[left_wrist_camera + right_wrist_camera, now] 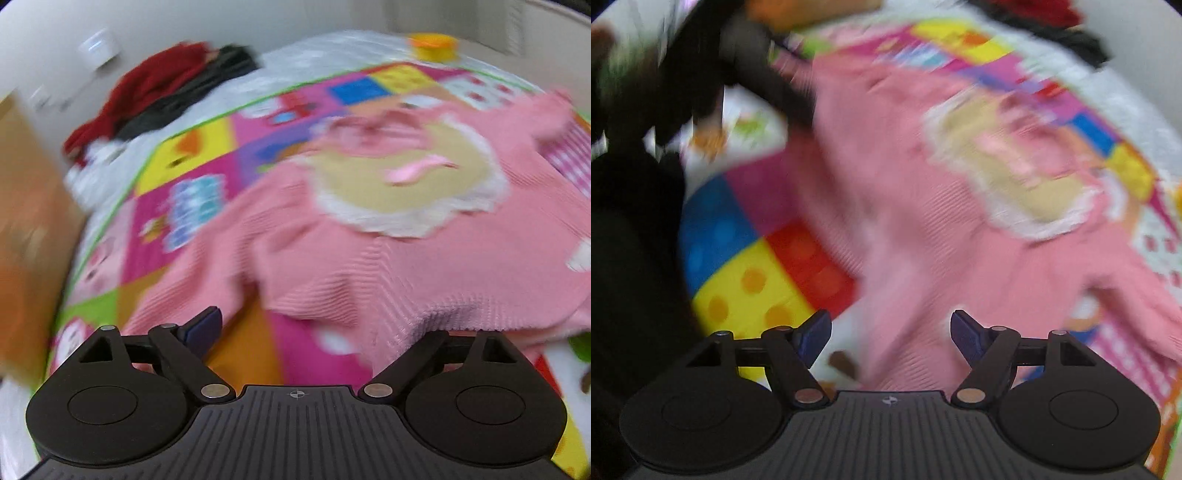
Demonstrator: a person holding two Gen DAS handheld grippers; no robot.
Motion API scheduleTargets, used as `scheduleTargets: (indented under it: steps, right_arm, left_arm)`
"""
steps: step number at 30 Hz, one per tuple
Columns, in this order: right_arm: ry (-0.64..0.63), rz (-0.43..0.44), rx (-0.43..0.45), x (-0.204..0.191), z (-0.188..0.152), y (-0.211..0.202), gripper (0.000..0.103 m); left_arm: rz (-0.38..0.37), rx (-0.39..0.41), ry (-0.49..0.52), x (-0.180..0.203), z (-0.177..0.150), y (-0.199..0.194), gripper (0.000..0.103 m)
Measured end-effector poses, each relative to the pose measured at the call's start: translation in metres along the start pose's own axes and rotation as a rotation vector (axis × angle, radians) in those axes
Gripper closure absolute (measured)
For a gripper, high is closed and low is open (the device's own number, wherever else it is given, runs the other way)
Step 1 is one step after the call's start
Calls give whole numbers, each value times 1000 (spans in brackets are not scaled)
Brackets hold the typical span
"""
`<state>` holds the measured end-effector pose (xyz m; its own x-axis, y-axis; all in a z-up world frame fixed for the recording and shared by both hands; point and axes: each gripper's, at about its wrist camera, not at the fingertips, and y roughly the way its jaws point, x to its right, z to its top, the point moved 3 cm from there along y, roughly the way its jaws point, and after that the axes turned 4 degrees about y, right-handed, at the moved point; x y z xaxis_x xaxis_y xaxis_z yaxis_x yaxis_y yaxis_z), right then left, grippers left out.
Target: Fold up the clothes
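Observation:
A pink knit sweater (pixel 369 266) with a beige, white-trimmed collar (pixel 402 184) lies spread on a colourful play mat (pixel 207 147). Both views are blurred by motion. My left gripper (pixel 317 332) is open at the sweater's near hem. Its left pad (pixel 205 328) shows beside a sleeve, and the hem covers its right fingertip. In the right wrist view the sweater (pixel 923 221) runs diagonally, and my right gripper (pixel 891 332) is open with pink fabric lying between its blue pads (pixel 966 334). A dark blurred shape, probably the left gripper (pixel 764 74), is at the sweater's far edge.
A pile of red and dark clothes (pixel 147 96) lies at the back left on a white cover (pixel 295 59). A yellow object (pixel 434 46) stands at the far edge. A brown panel (pixel 29 221) rises at the left. The person's dark clothing (pixel 628 258) fills the left side.

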<state>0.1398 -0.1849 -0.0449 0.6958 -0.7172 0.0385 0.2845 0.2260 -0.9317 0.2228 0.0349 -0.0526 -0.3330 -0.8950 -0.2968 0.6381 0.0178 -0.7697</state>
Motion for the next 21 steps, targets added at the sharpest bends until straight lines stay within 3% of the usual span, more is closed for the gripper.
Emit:
scheduleTargets:
  steps: [2, 4, 5, 8, 11, 14, 21]
  right_arm:
    - [-64, -29, -52, -13, 1, 23, 32]
    - [-170, -116, -50, -21, 2, 34, 54]
    - [-174, -140, -44, -17, 1, 30, 73]
    - [-115, -171, -20, 9, -6, 5, 77]
    - [-78, -198, -26, 35, -21, -22, 76]
    - [-48, -229, -68, 56, -42, -34, 74]
    - [-15, -209, -67, 68, -78, -65, 31]
  left_arm:
    - [-5, -8, -29, -16, -8, -4, 9]
    - [-26, -27, -4, -23, -17, -10, 7]
    - [-27, -35, 34, -24, -23, -15, 7]
    - [-7, -50, 152, -31, -42, -36, 8]
    - [-23, -68, 193, -43, -59, -54, 8]
    - [-84, -97, 203, -46, -66, -63, 7]
    - [-206, -158, 300, -29, -81, -84, 6]
